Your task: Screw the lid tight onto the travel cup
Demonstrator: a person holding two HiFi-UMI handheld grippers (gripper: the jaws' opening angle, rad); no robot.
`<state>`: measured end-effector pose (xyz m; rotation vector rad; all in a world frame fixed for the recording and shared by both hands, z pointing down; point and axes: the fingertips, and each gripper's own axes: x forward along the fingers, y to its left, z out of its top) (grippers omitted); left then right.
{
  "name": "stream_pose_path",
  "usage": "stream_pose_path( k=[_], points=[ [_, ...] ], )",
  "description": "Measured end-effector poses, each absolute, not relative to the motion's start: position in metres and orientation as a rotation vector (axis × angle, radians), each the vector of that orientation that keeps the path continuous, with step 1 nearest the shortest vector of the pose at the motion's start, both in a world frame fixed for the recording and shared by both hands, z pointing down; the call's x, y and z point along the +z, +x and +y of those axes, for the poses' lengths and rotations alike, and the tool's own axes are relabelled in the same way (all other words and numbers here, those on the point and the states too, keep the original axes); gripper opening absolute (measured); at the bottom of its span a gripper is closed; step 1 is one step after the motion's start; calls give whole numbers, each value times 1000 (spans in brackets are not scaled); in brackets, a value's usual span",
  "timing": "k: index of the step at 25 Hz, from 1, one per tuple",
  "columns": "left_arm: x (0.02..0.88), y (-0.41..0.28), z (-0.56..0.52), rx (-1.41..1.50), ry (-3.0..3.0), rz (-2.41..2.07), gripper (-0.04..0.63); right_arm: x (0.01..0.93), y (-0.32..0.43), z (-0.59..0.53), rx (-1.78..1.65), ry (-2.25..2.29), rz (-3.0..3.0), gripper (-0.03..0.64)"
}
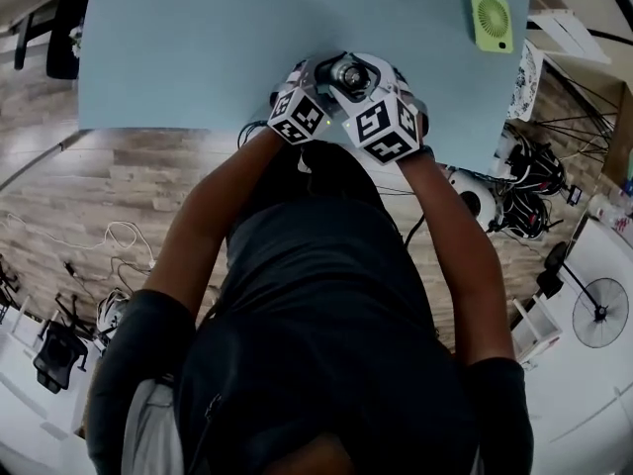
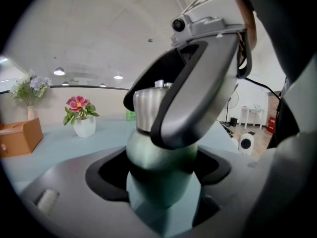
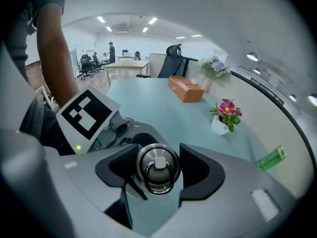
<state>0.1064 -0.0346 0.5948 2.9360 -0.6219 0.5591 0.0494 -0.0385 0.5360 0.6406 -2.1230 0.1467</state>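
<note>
- The matte green, round-bodied travel cup (image 2: 159, 155) is held upright at the near edge of the pale blue tabletop (image 1: 198, 47), directly in front of the person; whether its base rests on the surface cannot be told.
- The left gripper (image 2: 159, 177) is closed on the cup's green body; its dark jaw pads are pressed against the body from both sides.
- The round brushed-steel lid (image 3: 157, 168), topped by a hinged ring, is seated on the cup's mouth; it is clasped from above by the right gripper (image 3: 157, 172), whose black pads are set against its rim on either side.
- In the left gripper view, one grey jaw of the right gripper is seen slanting across the steel lid.
- In the head view, the two grippers are seen side by side, almost touching, with the lid showing between them.
- Farther back on the tabletop are placed a white pot of pink flowers (image 3: 221, 125), a brown cardboard box (image 3: 185, 89) and a vase of pale flowers (image 3: 212, 68); a translucent green object (image 3: 270, 158) is seen at the right of the right gripper view.
- A small lime-green fan (image 1: 492, 21) is seen near the far right of the tabletop.
</note>
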Motion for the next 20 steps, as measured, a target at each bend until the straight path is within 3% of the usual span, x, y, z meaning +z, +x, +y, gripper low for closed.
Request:
stream_pose_path(
  k=[20],
  points=[
    [603, 110, -32, 585, 2847, -611, 416, 536, 54, -43, 179, 825, -2095, 258]
  ],
)
